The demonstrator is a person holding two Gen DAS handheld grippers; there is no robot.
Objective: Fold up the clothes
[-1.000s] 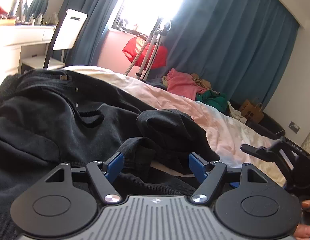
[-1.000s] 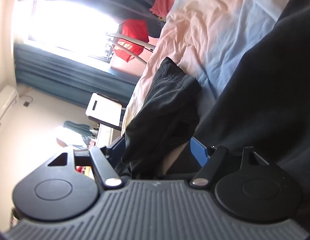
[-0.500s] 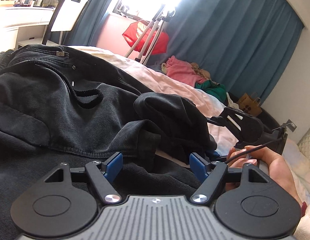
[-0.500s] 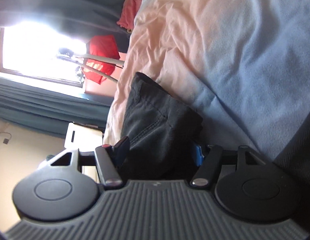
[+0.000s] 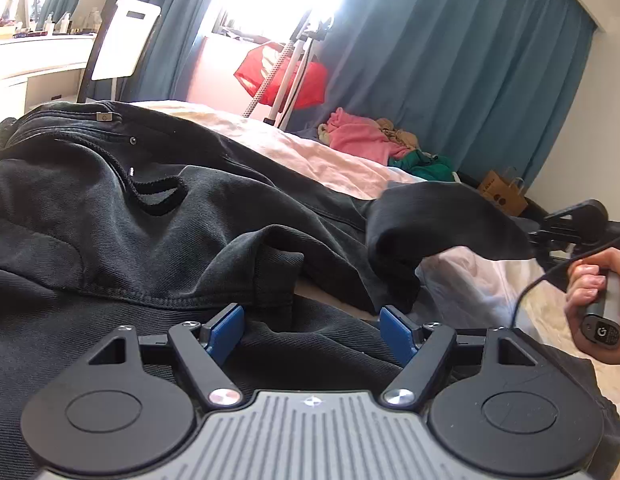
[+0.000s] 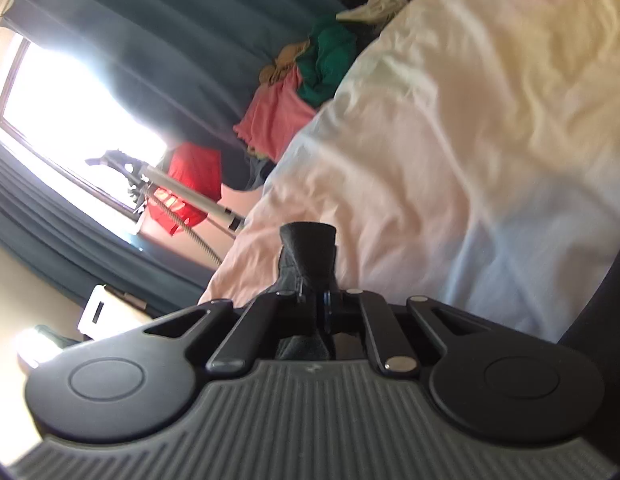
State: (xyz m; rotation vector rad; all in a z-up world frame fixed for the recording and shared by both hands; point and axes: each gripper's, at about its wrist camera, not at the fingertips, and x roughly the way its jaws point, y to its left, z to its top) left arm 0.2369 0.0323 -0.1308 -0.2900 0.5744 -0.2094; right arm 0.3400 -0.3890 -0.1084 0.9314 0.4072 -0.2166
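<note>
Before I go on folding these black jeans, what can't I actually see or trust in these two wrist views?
- Black jeans: left view cuts them off at its left and bottom edges, so the full layout is unknown.
- Right gripper: jaws shut on a dark jeans fold; its own body hides how deep the grip goes.
- Bed sheet: motion-blurred in the right view.
- Clothes pile: too small to sort.
- Left gripper: open; cloth under it is hidden.

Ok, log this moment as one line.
right tool: shut on black jeans leg end | left tool: open over jeans | jeans on bed
</note>
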